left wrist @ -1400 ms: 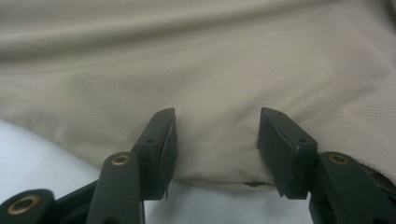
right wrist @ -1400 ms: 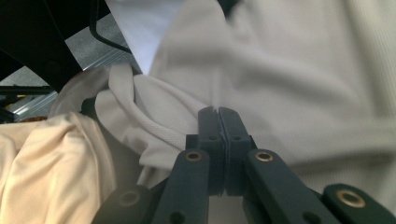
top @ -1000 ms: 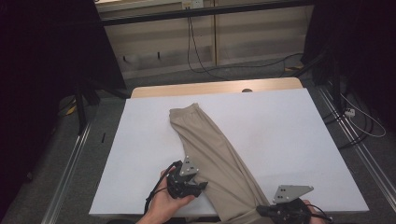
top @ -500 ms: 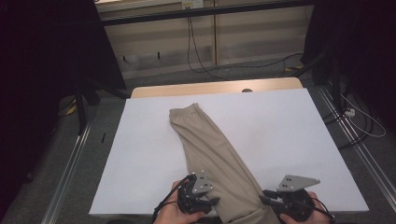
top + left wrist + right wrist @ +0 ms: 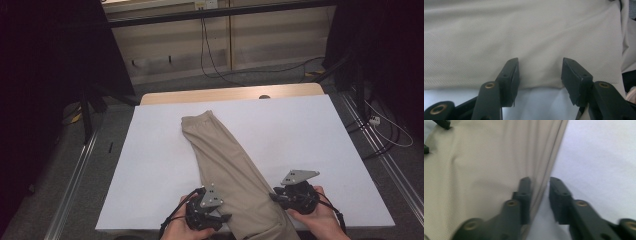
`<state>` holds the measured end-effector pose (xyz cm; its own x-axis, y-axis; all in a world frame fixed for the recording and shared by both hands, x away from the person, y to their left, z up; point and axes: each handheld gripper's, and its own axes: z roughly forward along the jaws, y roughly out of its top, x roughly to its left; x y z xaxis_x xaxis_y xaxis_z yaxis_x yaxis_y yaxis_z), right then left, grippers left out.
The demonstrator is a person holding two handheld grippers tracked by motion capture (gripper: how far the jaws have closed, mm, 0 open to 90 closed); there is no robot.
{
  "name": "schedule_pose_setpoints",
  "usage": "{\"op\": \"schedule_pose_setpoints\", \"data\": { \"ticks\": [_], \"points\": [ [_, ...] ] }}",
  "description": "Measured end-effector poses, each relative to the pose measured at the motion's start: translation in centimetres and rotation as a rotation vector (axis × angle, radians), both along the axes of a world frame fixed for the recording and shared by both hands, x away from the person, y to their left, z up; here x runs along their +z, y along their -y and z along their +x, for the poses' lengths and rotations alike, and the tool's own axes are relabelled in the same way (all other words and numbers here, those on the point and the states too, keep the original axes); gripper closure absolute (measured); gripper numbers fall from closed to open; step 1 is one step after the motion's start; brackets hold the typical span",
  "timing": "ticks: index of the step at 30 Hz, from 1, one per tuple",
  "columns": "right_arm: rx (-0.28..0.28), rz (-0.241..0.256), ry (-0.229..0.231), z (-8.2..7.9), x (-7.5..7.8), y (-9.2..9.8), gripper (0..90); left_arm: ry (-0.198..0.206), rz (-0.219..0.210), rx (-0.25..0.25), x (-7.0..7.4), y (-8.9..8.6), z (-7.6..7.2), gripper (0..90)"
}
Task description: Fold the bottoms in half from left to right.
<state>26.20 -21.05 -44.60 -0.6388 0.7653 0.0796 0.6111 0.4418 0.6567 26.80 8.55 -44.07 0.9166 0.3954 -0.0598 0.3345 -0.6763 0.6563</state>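
At the table's near edge, my open left gripper (image 5: 212, 217) and half-open right gripper (image 5: 285, 197) flank the long beige folded fabric trousers (image 5: 225, 165), running diagonally away.

Left gripper (image 5: 539, 75) — jaws spread wide, tips at the near edge of the beige trousers (image 5: 524, 37); white table cover (image 5: 536, 100) shows below that edge — between the jaws.

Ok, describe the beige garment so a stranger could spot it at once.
On the white table cover a long folded beige garment lies diagonally, from mid-table to the near edge. It is the sole cloth item there, flanked by the left gripper and right gripper.
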Motion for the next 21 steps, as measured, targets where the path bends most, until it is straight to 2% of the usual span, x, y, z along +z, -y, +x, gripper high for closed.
{"op": "schedule_pose_setpoints", "data": {
  "ticks": [1, 2, 5, 6, 7, 8, 10, 11, 13, 15, 16, 17, 19, 21],
  "points": [
    [0.006, 0.022, -0.021, 0.1, 0.0, 0.1, 87.8, 0.004, 0.007, -0.003, 0.0, -0.1, 0.1, 48.8],
    [0.005, 0.034, -0.030, 0.1, -0.1, 0.1, 88.0, -0.002, -0.004, 0.004, 0.0, -0.2, 0.1, 48.8],
    [-0.012, 0.067, -0.071, 0.5, 0.0, 0.5, 88.9, 0.014, -0.018, 0.004, 0.0, -0.3, 0.2, 48.9],
    [-0.014, 0.071, -0.072, 0.6, 0.0, 0.6, 88.9, 0.016, -0.036, 0.023, 0.0, -0.3, 0.3, 49.2],
    [-0.025, 0.080, -0.080, 0.7, 0.0, 0.8, 88.8, 0.014, -0.030, 0.023, 0.0, -0.5, 0.5, 49.2],
    [-0.030, 0.088, -0.079, 0.8, 0.0, 1.0, 85.9, 0.007, -0.032, 0.031, -0.1, -0.4, 0.8, 49.0],
    [-0.048, 0.064, -0.052, 0.9, 0.0, 1.0, 71.4, 0.008, -0.037, 0.044, -0.2, -0.5, 1.4, 48.9],
    [-0.049, 0.059, -0.049, 1.0, 0.1, 1.1, 69.0, -0.005, -0.032, 0.045, -0.2, -0.5, 1.7, 48.7],
    [-0.043, 0.064, -0.036, 1.3, 0.2, 0.9, 65.5, 0.002, -0.033, 0.040, -0.3, -0.4, 1.8, 48.6],
    [-0.031, 0.058, -0.034, 1.6, 0.1, 0.6, 64.6, 0.034, -0.013, 0.014, -0.4, -0.2, 1.6, 47.6],
    [-0.022, 0.049, -0.033, 1.8, 0.0, 0.4, 64.4, 0.039, -0.002, 0.012, -0.3, -0.1, 1.5, 47.4],
    [-0.021, 0.044, -0.029, 2.0, -0.1, 0.1, 64.0, 0.036, -0.010, 0.025, -0.4, 0.0, 1.4, 47.9],
    [-0.013, 0.039, -0.026, 2.3, -0.1, -0.2, 63.6, 0.035, -0.004, 0.002, -0.3, 0.1, 1.3, 52.3],
    [-0.011, 0.016, -0.019, 2.3, -0.1, -0.6, 62.9, 0.032, -0.002, -0.042, -0.2, 0.3, 1.1, 67.4]
  ]
}}
